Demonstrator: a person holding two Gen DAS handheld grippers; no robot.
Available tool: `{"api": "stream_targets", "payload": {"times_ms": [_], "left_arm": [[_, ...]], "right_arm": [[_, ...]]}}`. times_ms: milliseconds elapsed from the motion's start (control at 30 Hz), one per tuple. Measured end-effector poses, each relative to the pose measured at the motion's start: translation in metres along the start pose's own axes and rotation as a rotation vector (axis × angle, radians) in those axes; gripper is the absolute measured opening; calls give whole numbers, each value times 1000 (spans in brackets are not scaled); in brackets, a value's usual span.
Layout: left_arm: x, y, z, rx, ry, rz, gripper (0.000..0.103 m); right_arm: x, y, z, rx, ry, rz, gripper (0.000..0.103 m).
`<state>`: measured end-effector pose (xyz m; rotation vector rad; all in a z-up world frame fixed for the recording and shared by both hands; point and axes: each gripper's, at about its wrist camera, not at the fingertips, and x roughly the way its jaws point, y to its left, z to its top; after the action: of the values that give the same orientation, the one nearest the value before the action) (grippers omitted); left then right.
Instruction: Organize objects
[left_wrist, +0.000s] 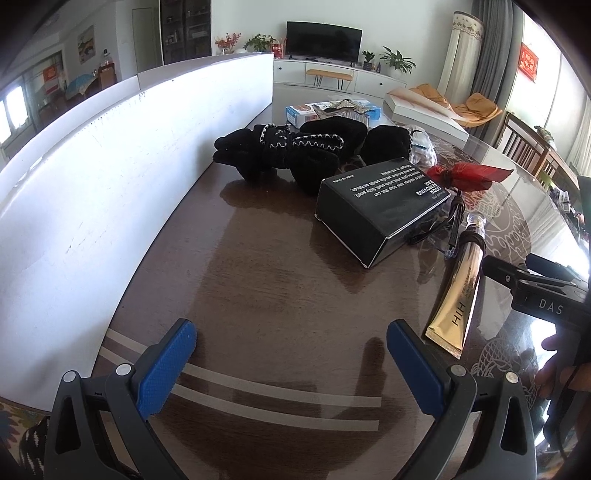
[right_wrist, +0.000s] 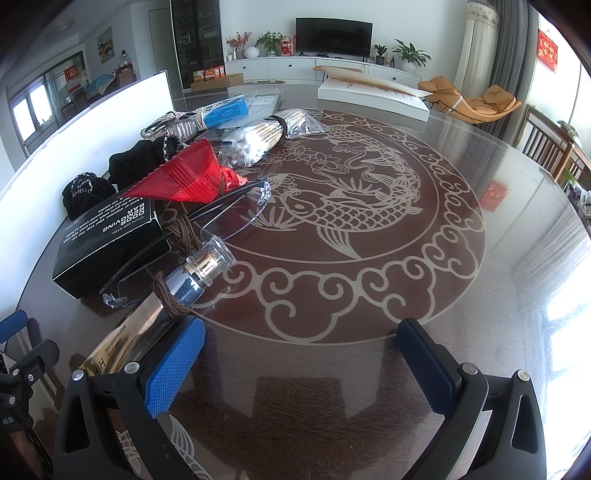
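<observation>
A black box (left_wrist: 380, 208) (right_wrist: 105, 247) lies on the dark glass table (left_wrist: 266, 295) (right_wrist: 480, 295). Black velvet pouches (left_wrist: 280, 153) (right_wrist: 136, 162) lie behind it. A gold tube (left_wrist: 456, 299) (right_wrist: 147, 325) with a brown hair tie, a red bag (left_wrist: 469, 177) (right_wrist: 184, 179), clear glasses (right_wrist: 232, 214) and a bag of cotton swabs (right_wrist: 258, 138) lie nearby. My left gripper (left_wrist: 291, 354) is open and empty above bare table. My right gripper (right_wrist: 301, 363) is open and empty, its left finger (right_wrist: 177, 365) next to the gold tube.
A long white board (left_wrist: 92, 184) (right_wrist: 74, 136) stands along the table's left side. A blue-and-white box (left_wrist: 306, 112) (right_wrist: 229, 109) and a flat white box (left_wrist: 424, 112) (right_wrist: 373, 96) lie at the far end. Chairs (right_wrist: 554, 147) stand at the right.
</observation>
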<state>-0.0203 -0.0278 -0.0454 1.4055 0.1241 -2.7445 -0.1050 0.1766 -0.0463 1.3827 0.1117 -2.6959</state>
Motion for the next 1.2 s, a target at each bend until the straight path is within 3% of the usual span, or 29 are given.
{"api": "stream_targets", "payload": {"times_ms": [433,1200], "left_arm": [[3,-5,-1,40,2,32,103],[0,-3,-6,66,-16,14,103]], "right_arm": [[0,0,0,0,0,0,103],[0,0,0,-1,0,0,103]]}}
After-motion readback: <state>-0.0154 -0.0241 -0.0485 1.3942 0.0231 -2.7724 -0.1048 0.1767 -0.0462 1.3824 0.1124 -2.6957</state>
